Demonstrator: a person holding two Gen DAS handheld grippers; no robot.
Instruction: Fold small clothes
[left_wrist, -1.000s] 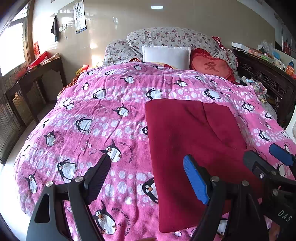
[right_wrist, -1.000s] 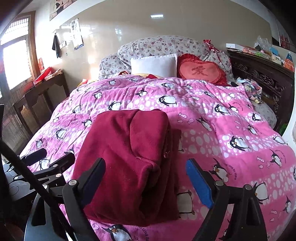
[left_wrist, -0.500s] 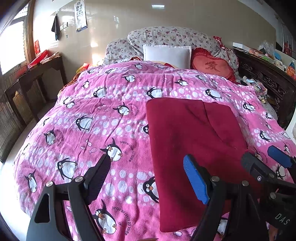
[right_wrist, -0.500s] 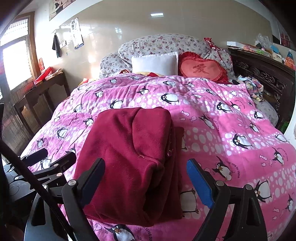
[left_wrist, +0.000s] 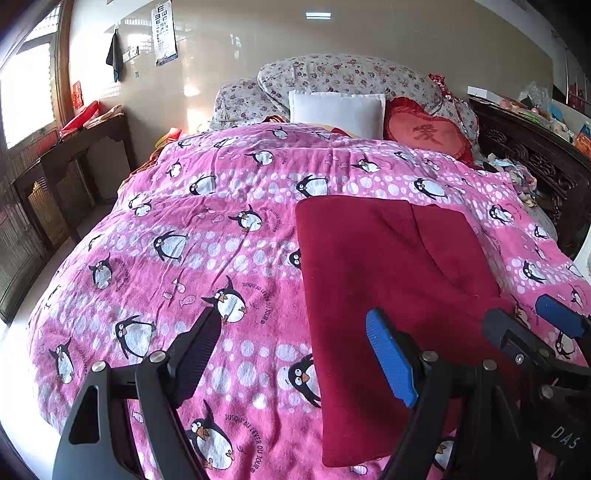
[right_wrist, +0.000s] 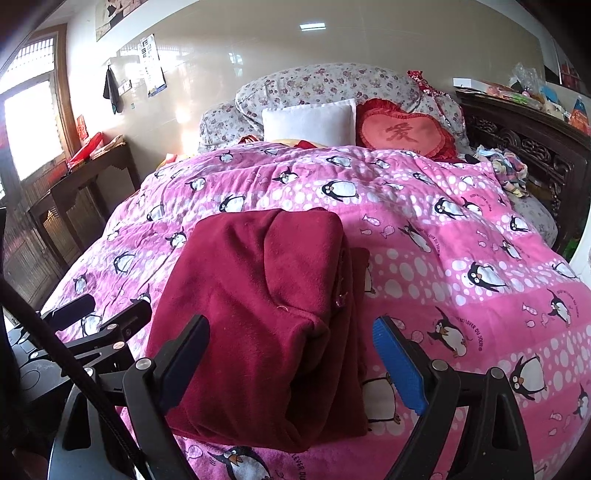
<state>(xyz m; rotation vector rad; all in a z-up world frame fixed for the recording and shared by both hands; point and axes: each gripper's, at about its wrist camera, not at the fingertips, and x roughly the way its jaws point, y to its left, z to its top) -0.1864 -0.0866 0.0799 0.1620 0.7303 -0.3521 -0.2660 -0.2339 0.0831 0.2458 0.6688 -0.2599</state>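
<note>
I am holding my left claw (left_wrist: 295, 354) spread wide at 6 o'clock in its own view, gripping nothing, its black finger over the pink penguin blanket (left_wrist: 207, 229) and its blue finger over the near part of the dark red garment (left_wrist: 376, 266). My right claw (right_wrist: 291, 354) is likewise gaping wide and carrying nothing, hovering at the near edge of that same garment (right_wrist: 258, 295), which is filling the space between its two fingers.

From the left wrist, the garment is lying flat on the blanket from 5 o'clock up toward the centre, one panel folded over on its right side. My right claw (left_wrist: 532, 325) is showing at 4 o'clock, just beside the garment's right edge. From the right wrist, the folded cloth is bulging upward, and my left claw (right_wrist: 103, 314) is sitting at 8 o'clock, just left of it.

Farther up the bed, at 12 o'clock, a white pillow (left_wrist: 336, 110) is leaning on floral pillows (left_wrist: 343, 74), with a red heart cushion (left_wrist: 424, 133) touching its right side. A dark wooden bench (left_wrist: 85, 136) is standing at 10 o'clock by the window.
</note>
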